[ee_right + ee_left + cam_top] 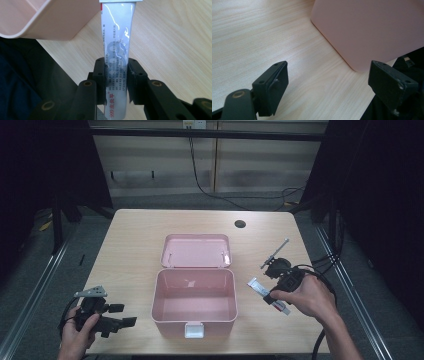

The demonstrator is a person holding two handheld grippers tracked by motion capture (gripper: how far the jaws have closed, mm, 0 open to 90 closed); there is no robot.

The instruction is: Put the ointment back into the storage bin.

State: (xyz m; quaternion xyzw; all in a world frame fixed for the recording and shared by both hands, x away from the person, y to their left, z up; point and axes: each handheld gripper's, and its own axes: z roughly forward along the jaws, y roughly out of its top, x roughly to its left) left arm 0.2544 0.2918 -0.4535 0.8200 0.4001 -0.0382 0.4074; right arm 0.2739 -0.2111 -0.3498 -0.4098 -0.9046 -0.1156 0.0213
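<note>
A pink box [194,301] stands open in the middle of the table, its lid [196,251] folded back behind it. To its right my right gripper [271,296] is shut on a white tube [260,286] with printed text. In the right gripper view the tube [117,42] runs up between the two pads [100,75], just above the wood, with the box's corner [50,22] at upper left. My left gripper [126,315] rests open near the front left edge. In the left gripper view its jaws stand wide apart over bare wood, facing the box's wall [372,30].
The wooden table [135,245] has a round cable hole [240,224] at the back right. A white latch [194,330] sits on the box's front. Cables trail from both grippers off the near edge. Dark floor surrounds the table.
</note>
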